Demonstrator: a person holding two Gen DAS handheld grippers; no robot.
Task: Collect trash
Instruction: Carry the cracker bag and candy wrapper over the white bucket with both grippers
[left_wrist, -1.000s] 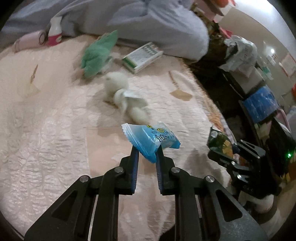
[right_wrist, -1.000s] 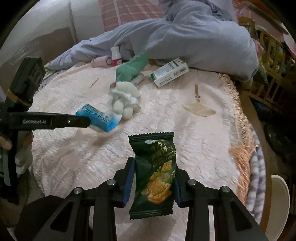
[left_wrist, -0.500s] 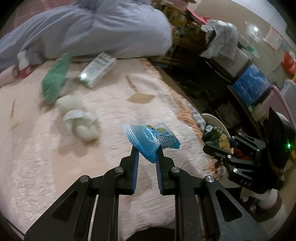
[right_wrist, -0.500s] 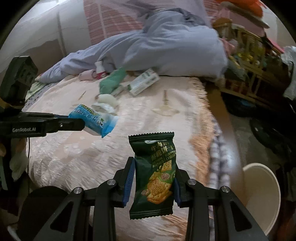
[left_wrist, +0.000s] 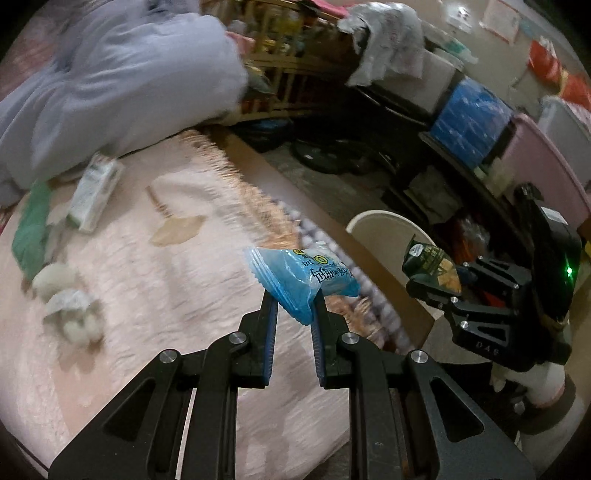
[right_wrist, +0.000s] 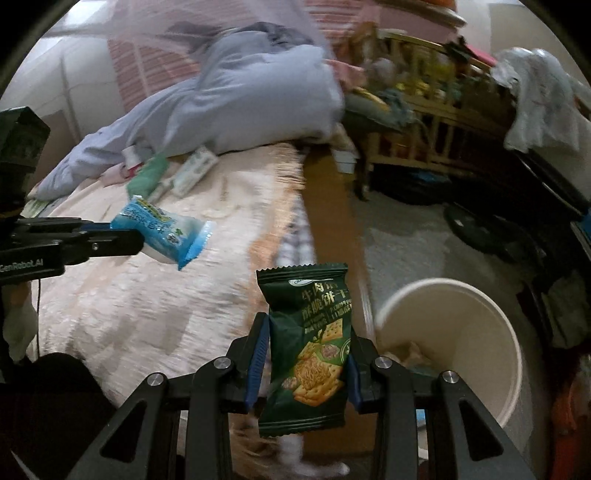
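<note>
My left gripper (left_wrist: 293, 299) is shut on a blue snack wrapper (left_wrist: 303, 278), held over the fringed edge of the pink bedspread (left_wrist: 147, 295). From the right wrist view the same blue wrapper (right_wrist: 162, 230) sticks out of the left gripper (right_wrist: 138, 240) at the left. My right gripper (right_wrist: 306, 332) is shut on a dark green cracker packet (right_wrist: 310, 350), just left of a white bin (right_wrist: 476, 299) on the floor. The left wrist view shows that green packet (left_wrist: 432, 266) in the right gripper (left_wrist: 436, 282), beside the white bin (left_wrist: 384, 227).
On the bed lie white tissue wads (left_wrist: 70, 306), a green cloth (left_wrist: 31, 229), a white-green box (left_wrist: 98, 192), a tan scrap (left_wrist: 177, 229) and a grey-blue quilt (left_wrist: 118, 81). Past the bed stand a wooden crib (right_wrist: 424, 110), shelves and storage boxes (left_wrist: 472, 122).
Both grippers have swung to the right, from over the middle of the bed to its fringed edge, each still holding its wrapper. The white bin has come into view.
</note>
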